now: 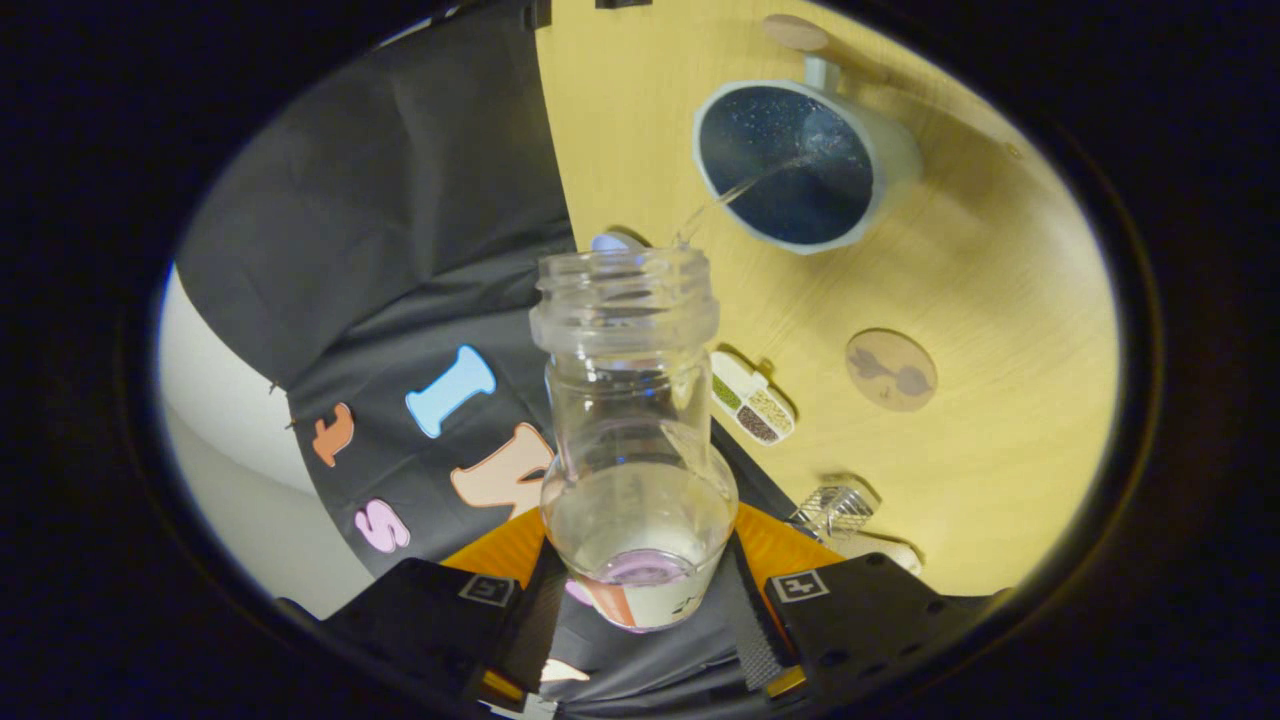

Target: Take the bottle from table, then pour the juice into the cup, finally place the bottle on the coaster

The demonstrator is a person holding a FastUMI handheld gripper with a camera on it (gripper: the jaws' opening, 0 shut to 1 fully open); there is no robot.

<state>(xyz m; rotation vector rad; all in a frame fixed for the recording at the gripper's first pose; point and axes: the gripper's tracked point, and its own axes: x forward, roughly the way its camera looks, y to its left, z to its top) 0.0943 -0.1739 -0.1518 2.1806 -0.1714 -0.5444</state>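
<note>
My gripper is shut on a clear glass bottle, with one finger pressing on each side of its lower body. The bottle is tipped over, its open neck pointing away from the fingers. A thin clear stream runs from its rim into the pale cup, which has a dark blue inside and a handle. The cup stands on the yellow wooden table, beyond the bottle's mouth. A round wooden coaster with a dark print lies on the table nearer than the cup, off to the right of the bottle.
A small white tray of seeds lies just right of the bottle's neck. A wire metal object sits by the right finger. Another round wooden disc lies past the cup. The black cloth wall hangs to the left.
</note>
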